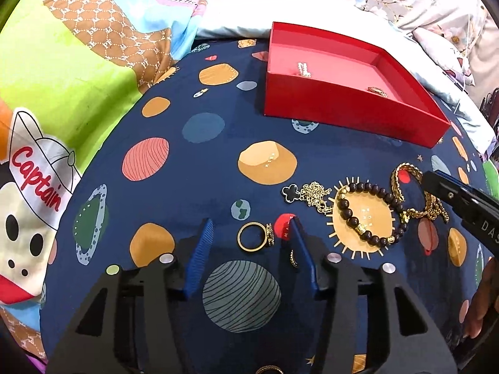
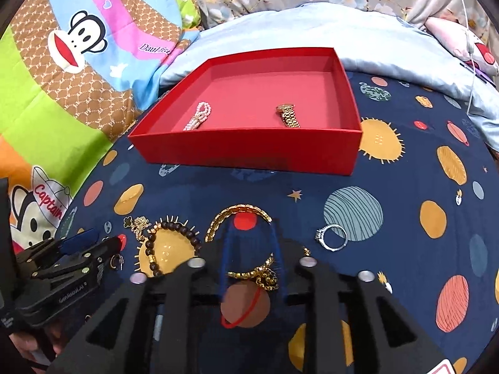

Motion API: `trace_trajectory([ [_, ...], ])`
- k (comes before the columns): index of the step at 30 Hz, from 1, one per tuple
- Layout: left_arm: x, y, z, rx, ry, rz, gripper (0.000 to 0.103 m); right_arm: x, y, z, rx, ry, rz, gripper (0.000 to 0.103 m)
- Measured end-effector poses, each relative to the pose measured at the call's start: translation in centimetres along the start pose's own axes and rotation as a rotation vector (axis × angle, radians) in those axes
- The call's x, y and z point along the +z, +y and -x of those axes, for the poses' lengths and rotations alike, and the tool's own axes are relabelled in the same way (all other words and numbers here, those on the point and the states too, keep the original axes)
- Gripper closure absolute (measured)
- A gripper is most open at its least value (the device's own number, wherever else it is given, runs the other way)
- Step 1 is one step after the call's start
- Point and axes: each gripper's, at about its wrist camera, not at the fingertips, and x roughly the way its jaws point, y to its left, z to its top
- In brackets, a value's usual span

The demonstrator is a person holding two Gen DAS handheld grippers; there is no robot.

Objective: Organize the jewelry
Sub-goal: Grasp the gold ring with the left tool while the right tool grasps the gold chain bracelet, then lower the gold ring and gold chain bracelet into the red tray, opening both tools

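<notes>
My left gripper (image 1: 251, 227) is open low over the planet-print sheet, its blue fingers either side of a gold ring (image 1: 255, 237). My right gripper (image 2: 251, 227) is open around a thick gold chain bracelet (image 2: 238, 215) that lies on the sheet; the bracelet also shows in the left wrist view (image 1: 411, 193). A dark bead bracelet (image 1: 371, 212) and a thin gold necklace with a black clover charm (image 1: 308, 194) lie between the grippers. The red box (image 2: 249, 149) behind holds a pearl piece (image 2: 198, 115) and a gold watch (image 2: 288, 115).
A silver ring with a stone (image 2: 332, 237) lies right of my right gripper. A small earring (image 2: 118, 261) lies by the left gripper. A cartoon-print quilt (image 1: 62, 93) is heaped at the left, a pale blue blanket (image 2: 343, 34) behind the box.
</notes>
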Motion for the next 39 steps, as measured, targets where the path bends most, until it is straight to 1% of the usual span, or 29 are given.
trace_trajectory([
  [3, -0.1, 0.0, 0.1, 0.005, -0.006, -0.002, 0.052, 0.0, -0.1, -0.4, -0.039, 0.002, 0.005, 0.070],
  [6, -0.2, -0.1, 0.1, 0.002, -0.013, -0.005, 0.050, 0.0, -0.8, -1.1, -0.033, 0.022, -0.014, 0.070],
  [8, -0.3, -0.1, 0.1, 0.003, -0.022, -0.008, 0.050, -0.1, -0.7, -1.6, -0.042, 0.033, -0.002, 0.076],
  [9, -0.4, -0.1, 0.1, 0.002, -0.025, -0.010, 0.050, -0.1, -0.6, -1.6, -0.053, 0.029, 0.012, 0.085],
  [10, -0.4, -0.1, 0.1, 0.001, -0.029, -0.009, 0.050, -0.1, -0.5, -1.7, -0.057, 0.031, 0.017, 0.090],
  [11, -0.5, -0.1, 0.1, 0.000, -0.034, -0.010, 0.050, -0.1, -0.5, -1.7, -0.062, 0.031, 0.017, 0.097],
  [12, -0.5, -0.1, 0.1, 0.000, -0.037, -0.013, 0.051, -0.1, -0.6, -1.8, -0.058, 0.033, 0.011, 0.098],
  [13, -0.6, -0.1, 0.2, 0.003, -0.040, -0.015, 0.051, -0.1, -0.7, -1.7, -0.056, 0.031, 0.007, 0.098],
  [16, -0.6, 0.1, 0.3, -0.002, -0.046, -0.008, 0.058, -0.2, -0.7, -1.5, -0.050, 0.028, 0.002, 0.099],
  [18, -0.6, 0.3, 0.4, -0.008, -0.048, -0.001, 0.069, -0.2, -0.7, -1.1, -0.042, 0.021, -0.004, 0.099],
  [19, -0.6, 0.5, 0.4, -0.016, -0.047, 0.004, 0.072, -0.2, -0.7, -0.8, -0.038, 0.016, -0.006, 0.099],
  [21, -0.6, 0.6, 0.5, -0.021, -0.045, 0.013, 0.080, -0.3, -0.7, -0.2, -0.030, 0.004, -0.014, 0.099],
  [32, -0.8, 0.6, 1.6, -0.042, -0.055, 0.013, 0.081, -0.9, -1.1, 2.9, -0.002, -0.026, -0.052, 0.099],
  [36, -0.1, 0.4, 2.9, -0.056, -0.070, 0.014, 0.081, -0.6, -1.5, 4.3, -0.001, -0.055, -0.064, 0.099],
  [39, 1.3, -0.2, 4.3, -0.072, -0.106, -0.001, 0.081, 0.4, -1.9, 5.5, -0.008, -0.089, -0.063, 0.099],
])
